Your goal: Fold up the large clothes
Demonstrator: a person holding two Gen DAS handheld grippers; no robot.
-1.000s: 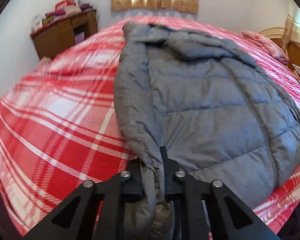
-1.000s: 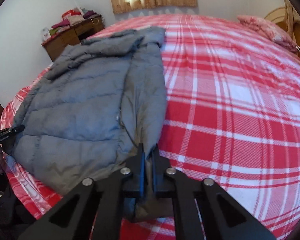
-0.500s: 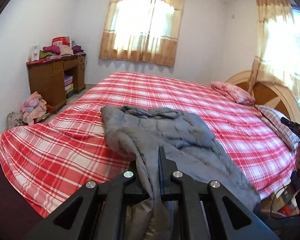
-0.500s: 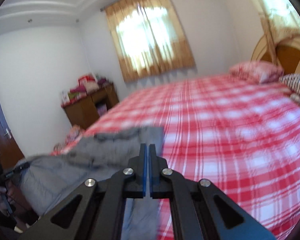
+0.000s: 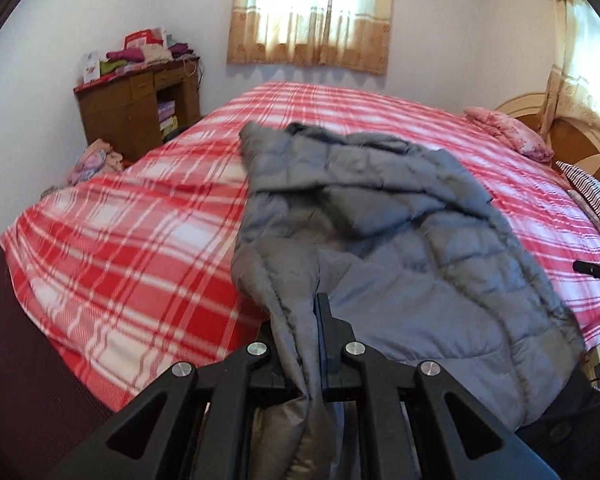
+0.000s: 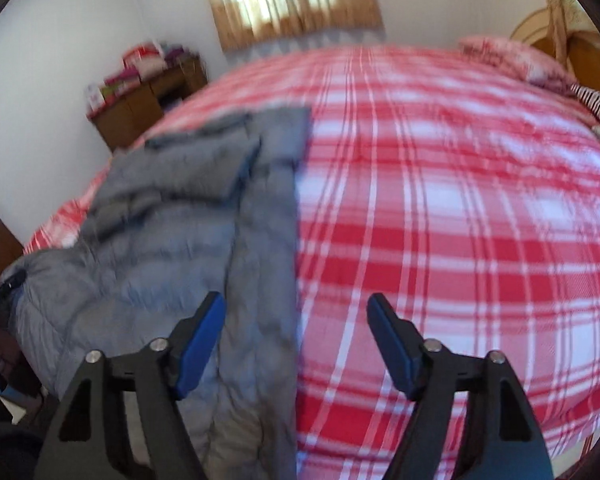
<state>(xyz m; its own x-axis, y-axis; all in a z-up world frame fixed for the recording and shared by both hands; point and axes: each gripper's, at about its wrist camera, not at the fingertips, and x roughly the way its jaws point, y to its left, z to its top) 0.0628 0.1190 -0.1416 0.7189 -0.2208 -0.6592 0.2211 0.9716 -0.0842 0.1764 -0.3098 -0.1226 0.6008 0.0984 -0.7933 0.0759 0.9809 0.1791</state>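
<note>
Grey quilted puffer jacket [image 5: 380, 248] sprawls on the red plaid bed [image 5: 132, 248] ahead; left claw [image 5: 300, 344] pinches its hem, right claw [image 6: 296, 320] gapes wide, holding nothing. Right view's blurry.

My right wrist view is motion-blurred. The grey quilted puffer jacket [image 5: 400, 248] runs off my left view's bottom edge, its hem hidden behind my left tongs [image 5: 305, 344].

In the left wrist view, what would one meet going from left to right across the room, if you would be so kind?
Wooden desk → grey puffer jacket, clamped in the left gripper → pink pillow → striped pillow.
</note>
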